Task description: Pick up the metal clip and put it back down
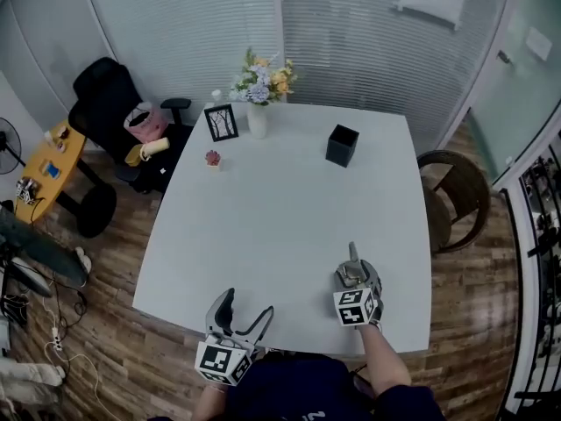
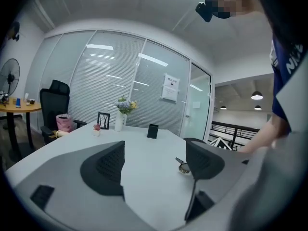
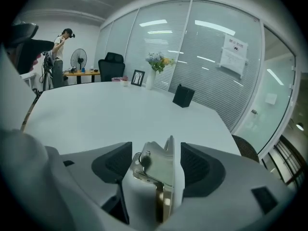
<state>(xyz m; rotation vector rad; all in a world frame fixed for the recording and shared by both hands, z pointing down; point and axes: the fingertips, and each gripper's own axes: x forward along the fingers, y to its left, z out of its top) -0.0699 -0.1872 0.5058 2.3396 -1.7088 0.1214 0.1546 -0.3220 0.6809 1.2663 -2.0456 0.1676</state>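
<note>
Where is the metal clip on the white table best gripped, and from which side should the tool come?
Grip the metal clip across its two broad flat plates, coming down at a slant from above, as the right tool does while it straddles it. The clip stands on edge, so each plate faces one pad and offers a flat, parallel surface.

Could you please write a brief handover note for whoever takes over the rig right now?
Left gripper: jaws open, empty, over the near edge of the white table.
Right gripper: jaws open, straddling the metal clip; a gap shows at one pad, so no grip yet.
Metal clip: appears to rest on the table near its front right, one handle sticking up.
Done: right gripper lined up on the clip.
Left: close, lift, set it back down, release.
</note>
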